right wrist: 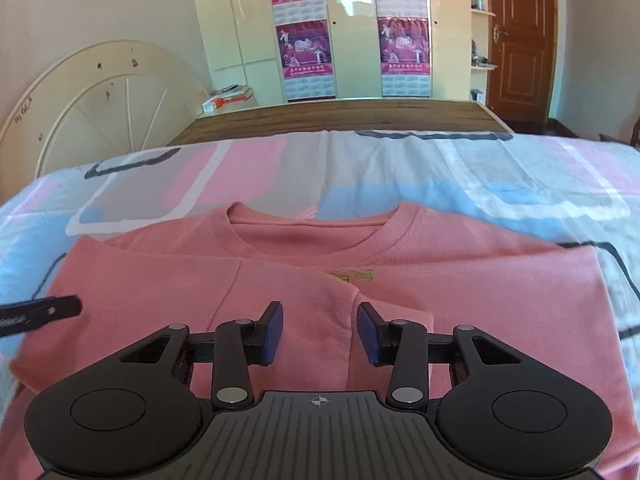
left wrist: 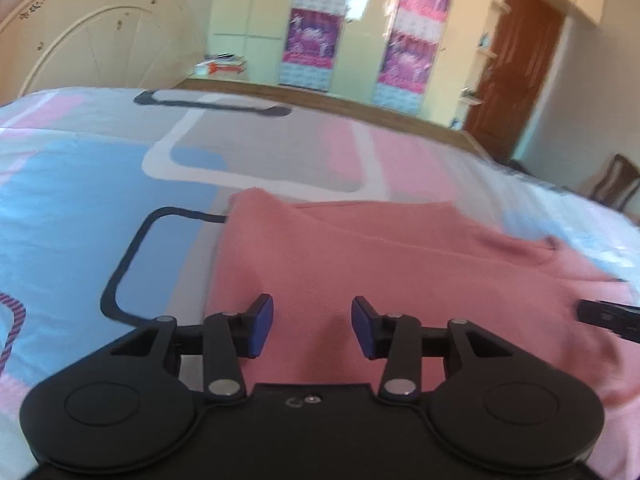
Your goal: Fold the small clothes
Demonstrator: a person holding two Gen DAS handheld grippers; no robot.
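Note:
A pink sweatshirt (right wrist: 460,276) lies flat on the bed, neckline (right wrist: 320,228) at the far side, both sleeves folded in over the chest. It also shows in the left wrist view (left wrist: 360,256). My right gripper (right wrist: 320,334) is open and empty, just above the folded sleeve cuff (right wrist: 400,312) at the garment's middle. My left gripper (left wrist: 312,326) is open and empty above the garment's left part. A fingertip of the other gripper shows at the left edge of the right wrist view (right wrist: 48,308) and at the right edge of the left wrist view (left wrist: 604,316).
The bed carries a pink, blue and grey patterned sheet (right wrist: 500,184). Beyond it are a wooden footboard (right wrist: 340,116), a cream round headboard panel (right wrist: 104,100) against the wall, wardrobes with purple posters (right wrist: 308,48), a brown door (right wrist: 520,40) and a chair (left wrist: 612,180).

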